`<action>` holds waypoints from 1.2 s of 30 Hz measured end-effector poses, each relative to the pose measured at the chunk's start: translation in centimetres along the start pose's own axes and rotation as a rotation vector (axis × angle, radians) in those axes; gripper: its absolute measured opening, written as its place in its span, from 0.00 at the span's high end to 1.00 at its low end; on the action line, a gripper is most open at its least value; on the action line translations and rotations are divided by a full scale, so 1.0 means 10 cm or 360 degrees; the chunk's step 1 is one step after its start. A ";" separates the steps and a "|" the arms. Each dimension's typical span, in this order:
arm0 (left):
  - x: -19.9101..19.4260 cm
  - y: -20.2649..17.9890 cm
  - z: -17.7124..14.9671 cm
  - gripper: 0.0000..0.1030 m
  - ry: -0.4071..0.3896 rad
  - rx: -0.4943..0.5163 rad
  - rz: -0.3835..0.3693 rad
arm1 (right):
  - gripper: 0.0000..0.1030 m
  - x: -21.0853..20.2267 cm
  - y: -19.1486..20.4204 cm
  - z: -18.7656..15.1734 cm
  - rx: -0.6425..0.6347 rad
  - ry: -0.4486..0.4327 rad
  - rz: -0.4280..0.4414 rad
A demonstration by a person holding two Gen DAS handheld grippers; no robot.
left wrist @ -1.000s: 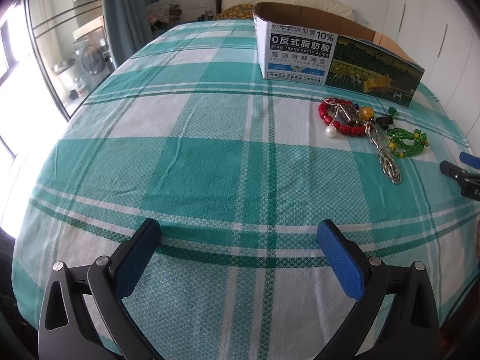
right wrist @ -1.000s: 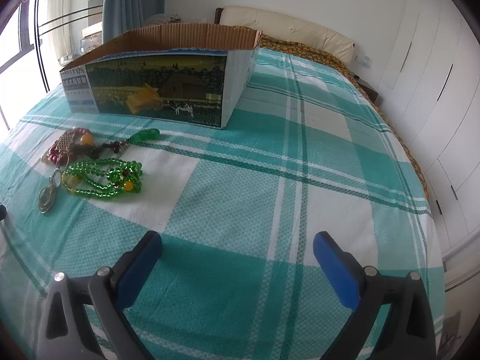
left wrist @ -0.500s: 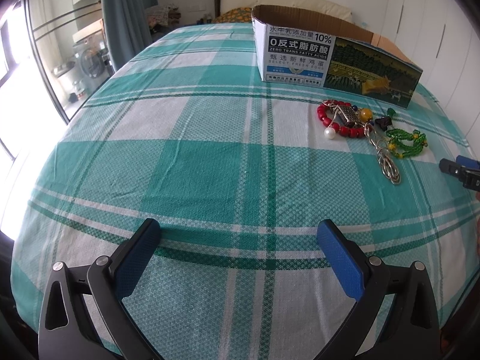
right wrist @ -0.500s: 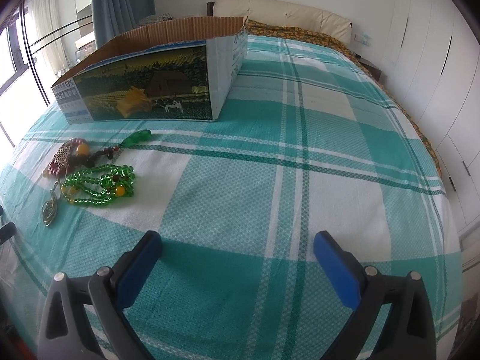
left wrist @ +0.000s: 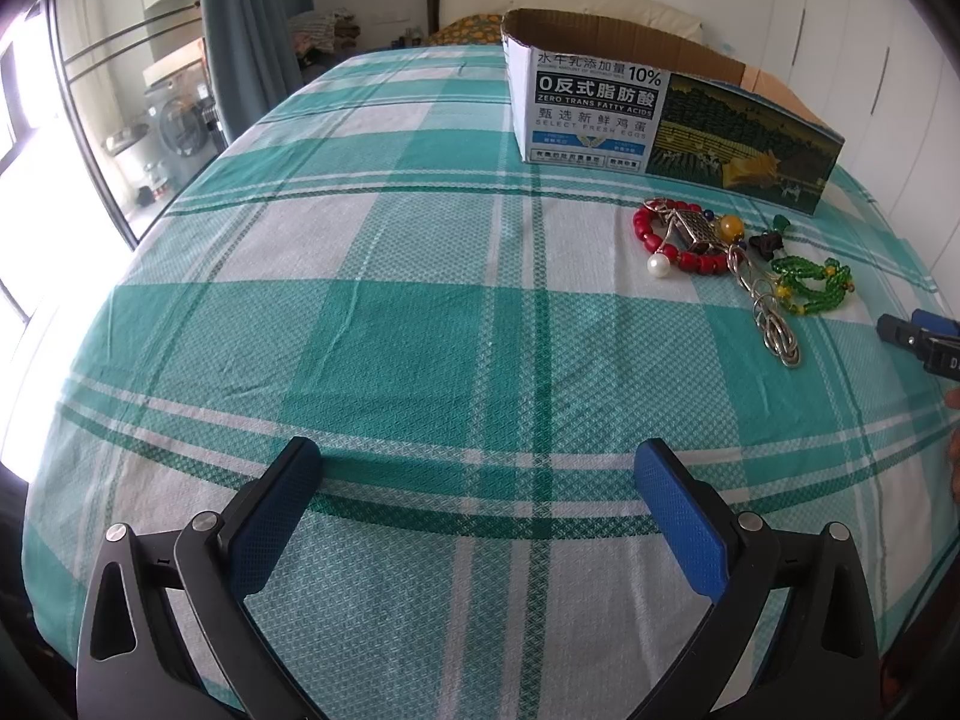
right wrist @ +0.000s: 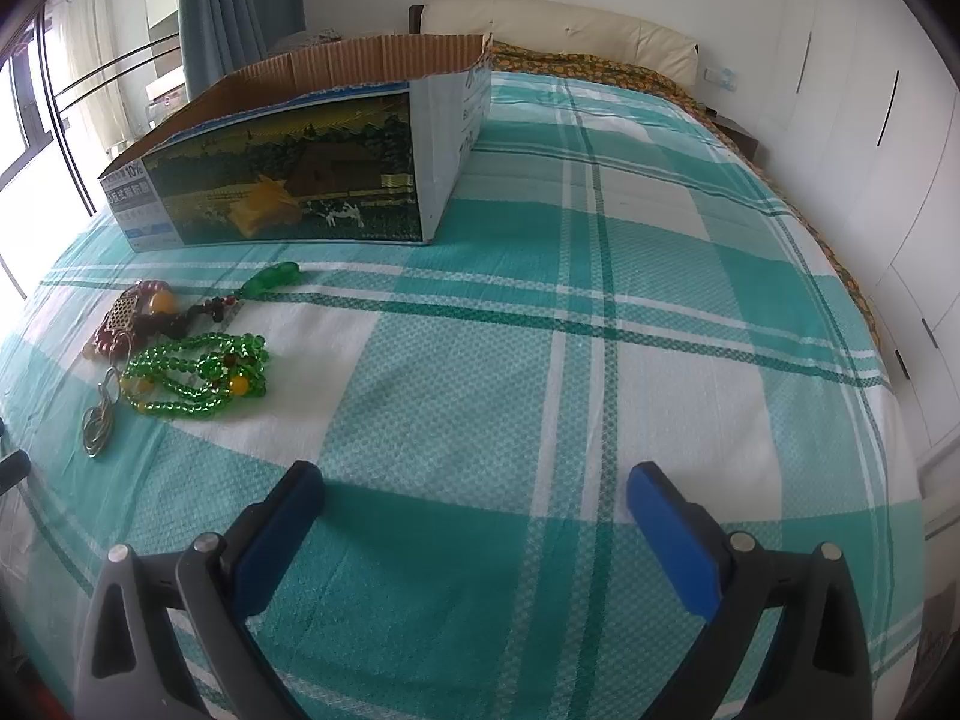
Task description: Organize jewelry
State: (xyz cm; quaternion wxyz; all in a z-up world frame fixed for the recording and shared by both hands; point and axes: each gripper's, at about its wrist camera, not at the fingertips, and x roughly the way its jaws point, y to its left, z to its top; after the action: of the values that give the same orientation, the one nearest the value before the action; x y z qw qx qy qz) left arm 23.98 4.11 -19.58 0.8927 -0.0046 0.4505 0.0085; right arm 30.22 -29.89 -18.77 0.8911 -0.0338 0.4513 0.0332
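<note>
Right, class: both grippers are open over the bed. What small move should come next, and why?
Probably bring the right gripper toward the green beads. They lie nearest it on the bedspread, outside the box, and both it and the left gripper are open and empty.

Teal-and-white plaid bedspread (left wrist: 420, 300), red bead bracelet (left wrist: 651, 237), green bead strand (right wrist: 198, 369)

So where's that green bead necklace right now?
The green bead necklace lies on the checked bedspread, left in the right wrist view, in front of the cardboard box, beside the red bead bracelet and metal chain.
</note>
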 end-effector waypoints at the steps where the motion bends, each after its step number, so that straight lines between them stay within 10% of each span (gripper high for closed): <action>1: 0.00 0.00 0.00 0.00 0.0000 0.0000 0.0000 | 0.00 0.00 0.00 0.00 0.0000 0.0000 0.0000; 28: 0.03 -0.01 0.06 0.00 0.0072 0.0034 -0.0025 | 0.00 0.00 0.01 0.01 -0.0001 0.0002 -0.0001; 36: -0.16 -0.02 0.24 0.01 -0.0061 0.0001 -0.0223 | 0.00 0.00 0.01 0.01 -0.0001 0.0002 -0.0002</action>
State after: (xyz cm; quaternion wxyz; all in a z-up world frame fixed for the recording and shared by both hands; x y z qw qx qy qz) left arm 24.93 3.92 -16.89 0.8996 -0.0356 0.4319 -0.0540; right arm 30.26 -29.79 -18.69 0.8908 -0.0345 0.4519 0.0328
